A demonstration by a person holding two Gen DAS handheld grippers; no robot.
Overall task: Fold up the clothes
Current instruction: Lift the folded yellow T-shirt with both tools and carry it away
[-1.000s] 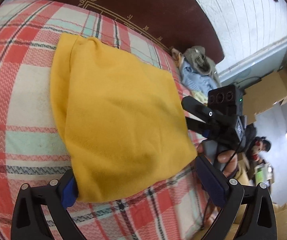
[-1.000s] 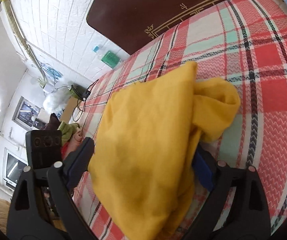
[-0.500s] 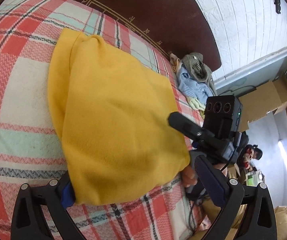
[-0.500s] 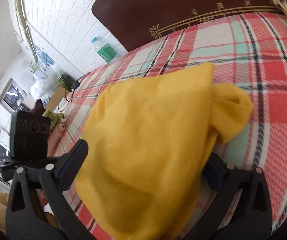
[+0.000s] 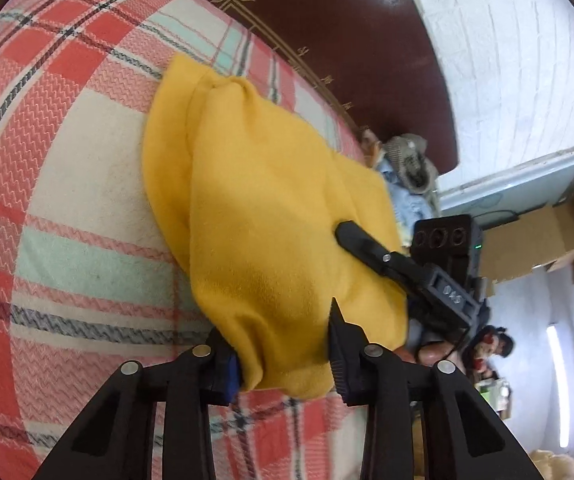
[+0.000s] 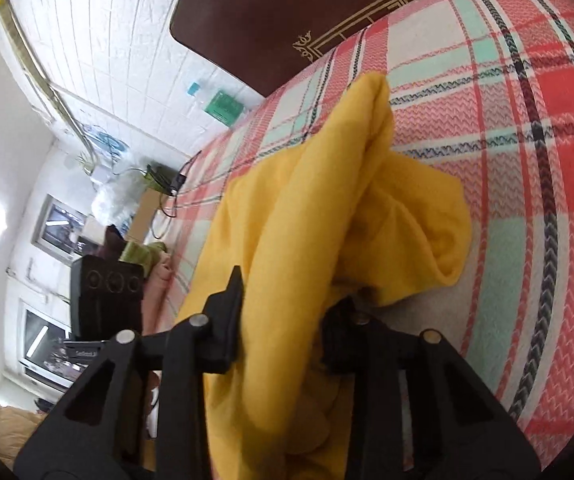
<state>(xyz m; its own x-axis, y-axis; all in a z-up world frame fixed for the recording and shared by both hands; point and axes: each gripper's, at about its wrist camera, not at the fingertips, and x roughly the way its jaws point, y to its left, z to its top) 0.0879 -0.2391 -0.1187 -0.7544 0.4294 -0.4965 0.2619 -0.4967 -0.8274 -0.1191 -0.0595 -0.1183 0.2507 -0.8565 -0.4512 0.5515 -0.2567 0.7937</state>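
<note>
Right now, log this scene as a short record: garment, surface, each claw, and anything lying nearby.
garment: yellow cloth, bunched and partly lifted off the bed
surface: plaid bedspread in red, cream and mint
left claw: shut on the near edge of the yellow cloth
right claw: shut on the yellow cloth, which drapes between its fingers
headboard: dark brown, gold trim
nearby: pile of clothes at the bed's edge; cardboard box beyond it
fold state: not flat, not yet finished

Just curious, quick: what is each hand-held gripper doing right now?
Left hand-held gripper: closed on the yellow cloth.
Right hand-held gripper: closed on the same cloth.
</note>
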